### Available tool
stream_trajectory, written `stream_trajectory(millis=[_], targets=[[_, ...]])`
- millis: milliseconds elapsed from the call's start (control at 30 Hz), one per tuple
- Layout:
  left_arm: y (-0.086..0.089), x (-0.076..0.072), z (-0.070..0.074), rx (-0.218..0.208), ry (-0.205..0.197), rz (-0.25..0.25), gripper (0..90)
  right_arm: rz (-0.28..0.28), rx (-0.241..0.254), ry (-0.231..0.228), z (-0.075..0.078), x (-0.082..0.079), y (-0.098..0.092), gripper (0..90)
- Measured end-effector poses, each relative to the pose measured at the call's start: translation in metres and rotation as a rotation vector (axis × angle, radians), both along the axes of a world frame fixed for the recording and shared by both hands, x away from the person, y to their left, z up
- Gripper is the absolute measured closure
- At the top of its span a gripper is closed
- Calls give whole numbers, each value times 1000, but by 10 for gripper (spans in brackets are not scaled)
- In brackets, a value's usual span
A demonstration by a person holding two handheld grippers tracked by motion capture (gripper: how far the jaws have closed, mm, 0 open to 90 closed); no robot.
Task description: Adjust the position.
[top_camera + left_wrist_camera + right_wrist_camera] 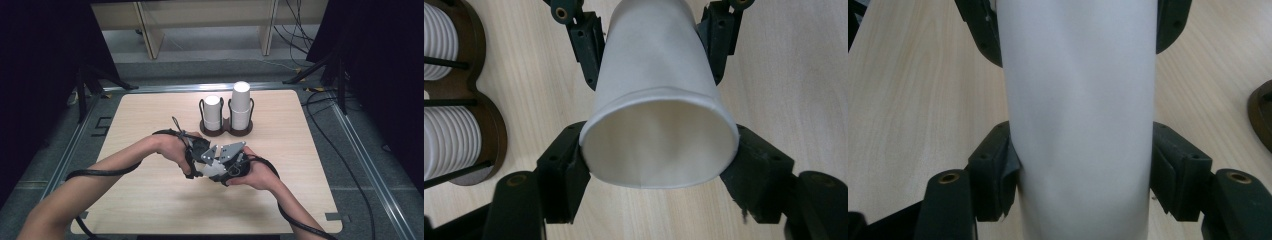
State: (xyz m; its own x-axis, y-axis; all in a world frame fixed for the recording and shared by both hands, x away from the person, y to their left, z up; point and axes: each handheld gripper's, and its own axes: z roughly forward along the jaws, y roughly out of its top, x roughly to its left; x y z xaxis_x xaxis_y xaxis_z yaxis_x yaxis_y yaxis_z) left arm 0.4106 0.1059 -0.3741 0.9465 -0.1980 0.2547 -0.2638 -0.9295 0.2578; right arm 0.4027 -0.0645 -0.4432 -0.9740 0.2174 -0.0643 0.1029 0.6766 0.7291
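I have the paper cup (656,115) mid-frame, low over the table (150,200); my left hand-held gripper (656,165) pinches its rim end, my right hand-held gripper (1080,165) pinches its body; I should squeeze lightly and pull straight to avoid crushing it.

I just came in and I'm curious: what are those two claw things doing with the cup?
A person holds a gripper in each hand over the table. Both grippers are clamped on one white paper cup: the left gripper pinches it near the open rim, the right gripper squeezes its side. Behind them, a dark holder keeps two stacks of cups upright.
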Motion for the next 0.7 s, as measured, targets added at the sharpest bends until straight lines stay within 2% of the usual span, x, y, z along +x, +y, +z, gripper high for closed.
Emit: stream_trajectory(millis=[33, 67, 100, 133, 167, 200, 233, 267, 300, 333, 367, 400, 433, 467, 500, 533, 567, 600, 633, 667, 700], targets=[[0, 0, 0, 0, 0, 0, 286, 0, 0, 0, 0, 0, 0, 355], [6, 0, -1, -79, 1, 25, 270, 19, 21, -45, 0, 2, -3, 353], [6, 0, -1, -79, 1, 25, 241, 19, 21, -45, 0, 2, -3, 353], [11, 2, -2, -143, 3, 36, 217, -1, 50, -62, 1, 2, -7, 352], [15, 4, -1, -159, -10, 33, 191, -14, 64, -63, 0, 1, -9, 353], [20, 6, -1, -193, -16, 41, 174, -25, 80, -85, 0, 1, -11, 352], [20, 6, -1, -193, -16, 41, 163, -25, 80, -85, 0, 1, -11, 352], [22, 7, -2, -216, -17, 47, 163, -40, 104, -111, 0, 1, -14, 352], [30, 9, -3, -279, -2, 81, 149, -70, 146, -112, -1, 0, -18, 350], [34, 10, -5, -316, 14, 103, 148, -82, 169, -122, -2, 0, -20, 350], [34, 10, -5, -316, 14, 103, 150, -82, 169, -122, -2, 0, -20, 350], [37, 10, -6, -347, 32, 125, 150, -103, 190, -117, -3, -1, -22, 350], [40, 9, -9, -391, 40, 149, 150, -138, 237, -119, -5, -3, -25, 350], [43, 9, -11, -428, 42, 174, 150, -138, 237, -119, -5, -3, -25, 350], [49, 9, -13, -473, 27, 197, 151, -165, 282, -129, -8, -3, -29, 349], [49, 9, -13, -473, 27, 197, 151, -165, 282, -129, -8, -3, -29, 349], [52, 8, -15, -514, 25, 218, 151, -182, 301, -124, -10, -4, -30, 349], [55, 7, -16, -542, 22, 226, 151, -196, 316, -124, -11, -4, -31, 348], [58, 6, -17, -558, 17, 244, 151, -226, 351, -127, -13, -6, -34, 347], [62, 2, -24, -624, 2, 278, 152, -237, 368, -135, -14, -6, -35, 346], [62, 2, -24, -624, 2, 278, 152, -237, 368, -135, -14, -6, -35, 346]])
